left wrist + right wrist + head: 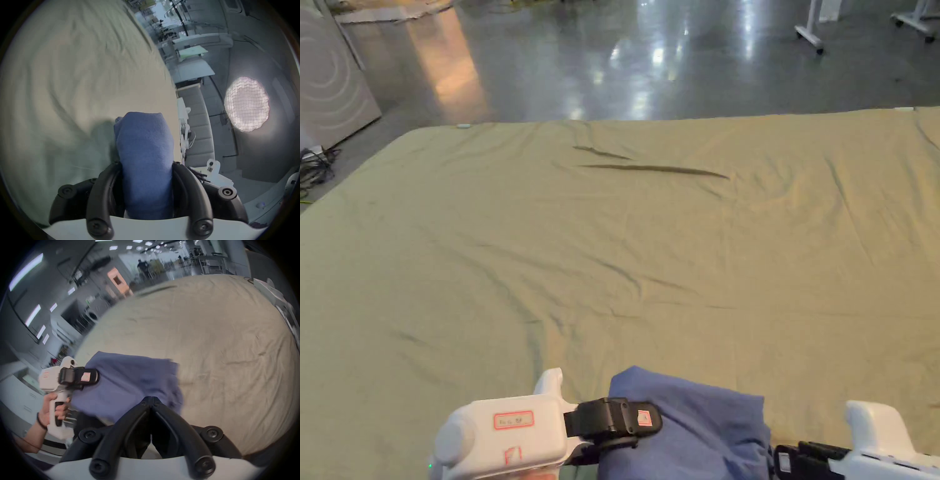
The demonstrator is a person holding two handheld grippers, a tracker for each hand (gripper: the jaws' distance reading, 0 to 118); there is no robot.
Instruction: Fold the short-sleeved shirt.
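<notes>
Left gripper view: left tongs [146,164] clamp the blue shirt [144,146].

Your site: a large indoor lab or work hall, with polished grey floor [650,56], wheeled stands [809,34], cloth-covered table [612,250], ceiling light panels [33,314].

Ceiling lights glare off the glossy floor [650,62]. A round lamp [246,104] blooms white. Both tool views are blurred, fisheye-bent, and black at the corners.
</notes>
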